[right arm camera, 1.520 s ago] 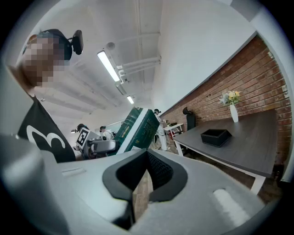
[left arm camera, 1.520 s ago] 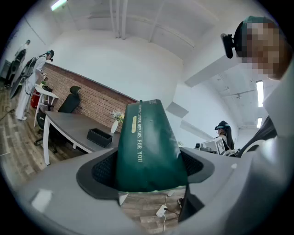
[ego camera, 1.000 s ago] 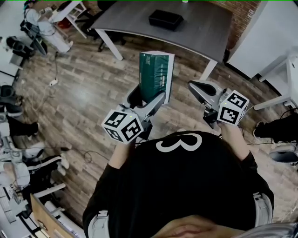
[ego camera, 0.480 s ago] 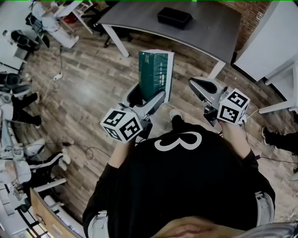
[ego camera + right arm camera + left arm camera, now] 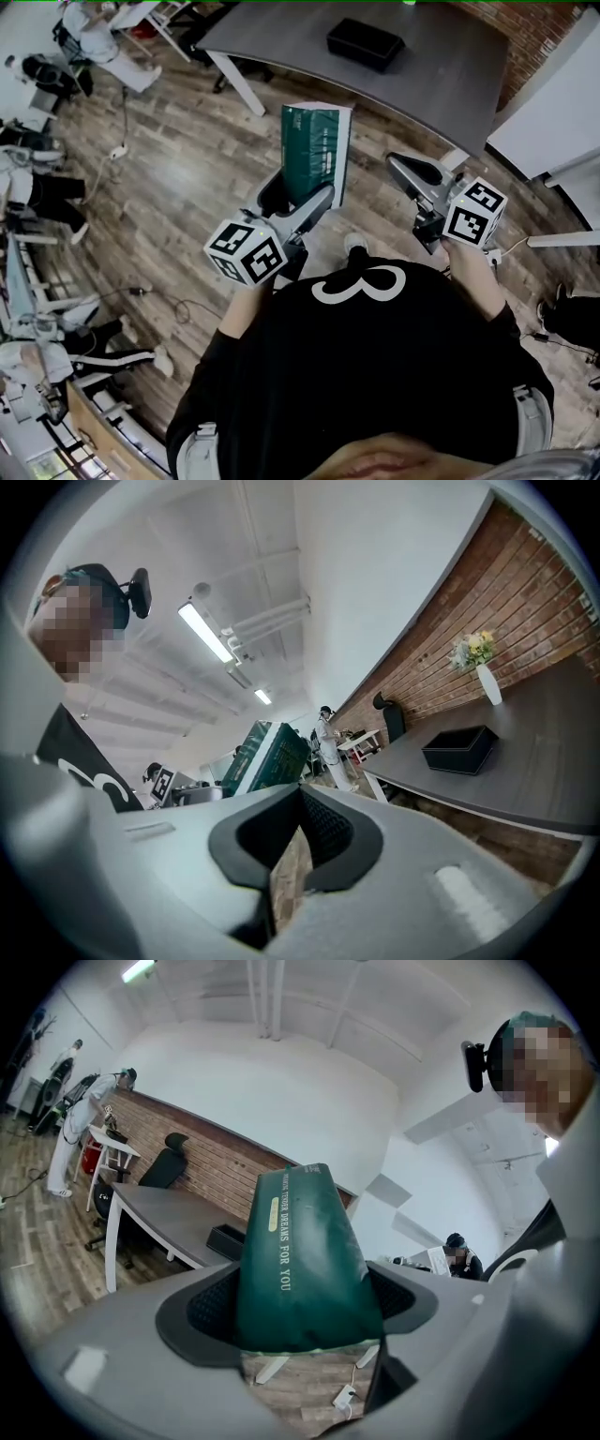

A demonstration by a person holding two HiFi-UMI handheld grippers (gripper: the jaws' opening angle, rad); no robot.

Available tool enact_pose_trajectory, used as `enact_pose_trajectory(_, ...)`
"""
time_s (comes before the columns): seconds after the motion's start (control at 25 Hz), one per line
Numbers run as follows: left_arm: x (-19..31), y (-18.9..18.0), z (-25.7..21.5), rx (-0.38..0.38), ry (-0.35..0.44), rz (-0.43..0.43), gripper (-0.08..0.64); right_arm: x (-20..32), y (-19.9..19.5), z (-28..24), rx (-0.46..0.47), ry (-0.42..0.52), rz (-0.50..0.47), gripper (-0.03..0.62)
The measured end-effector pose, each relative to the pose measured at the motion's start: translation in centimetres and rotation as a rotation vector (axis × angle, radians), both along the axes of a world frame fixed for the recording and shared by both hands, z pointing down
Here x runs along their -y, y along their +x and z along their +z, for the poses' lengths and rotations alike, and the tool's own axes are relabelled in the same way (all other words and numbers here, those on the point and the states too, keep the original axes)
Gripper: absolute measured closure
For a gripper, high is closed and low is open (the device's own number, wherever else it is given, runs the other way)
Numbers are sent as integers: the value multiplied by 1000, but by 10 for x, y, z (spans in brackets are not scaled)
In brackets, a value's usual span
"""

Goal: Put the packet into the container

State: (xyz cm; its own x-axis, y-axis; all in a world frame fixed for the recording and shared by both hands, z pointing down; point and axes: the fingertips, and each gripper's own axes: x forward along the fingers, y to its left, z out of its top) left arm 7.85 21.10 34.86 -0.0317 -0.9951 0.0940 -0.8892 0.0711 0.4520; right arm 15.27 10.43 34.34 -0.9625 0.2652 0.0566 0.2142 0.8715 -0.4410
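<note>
A dark green packet with a white side stands upright in my left gripper, which is shut on its lower end. In the left gripper view the packet fills the space between the jaws. My right gripper is held to the right of it, jaws shut with nothing between them. The black container sits on the grey table ahead; it also shows in the right gripper view, with the packet at left.
The table's white legs stand on a wood-plank floor. A person's legs and equipment line the left side. A white desk is at the right. A vase of flowers stands on the table's far end.
The view has shifted so the table and container sit closer and further right. Both grippers keep their pose, the packet still held upright.
</note>
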Motion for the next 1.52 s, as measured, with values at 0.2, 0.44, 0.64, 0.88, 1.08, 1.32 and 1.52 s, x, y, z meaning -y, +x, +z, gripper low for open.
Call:
enact_pose_trajectory(0.2,59,-40,-1,-2,-26,-10,138,59,-41,0,-4,-23,-17,591)
enact_pose_trajectory(0.44,119,-74,-14,41,-25,-10,138,122,-77,-12,27,-21,-24,591)
enact_pose_trajectory(0.64,142,-97,-19,97,-23,-3,138,145,-92,-12,46,-33,-21,591)
enact_pose_trajectory(0.88,183,-127,-25,153,-10,46,138,182,-100,-16,61,-20,49,591)
enact_pose_trajectory(1.08,213,-151,-26,184,8,113,138,202,-111,-12,62,-14,115,591)
enact_pose_trajectory(1.32,262,-193,-29,175,15,235,138,236,-144,-10,53,-30,223,591)
enact_pose_trajectory(1.52,304,-232,-27,172,6,330,138,270,-173,-11,51,-53,326,591)
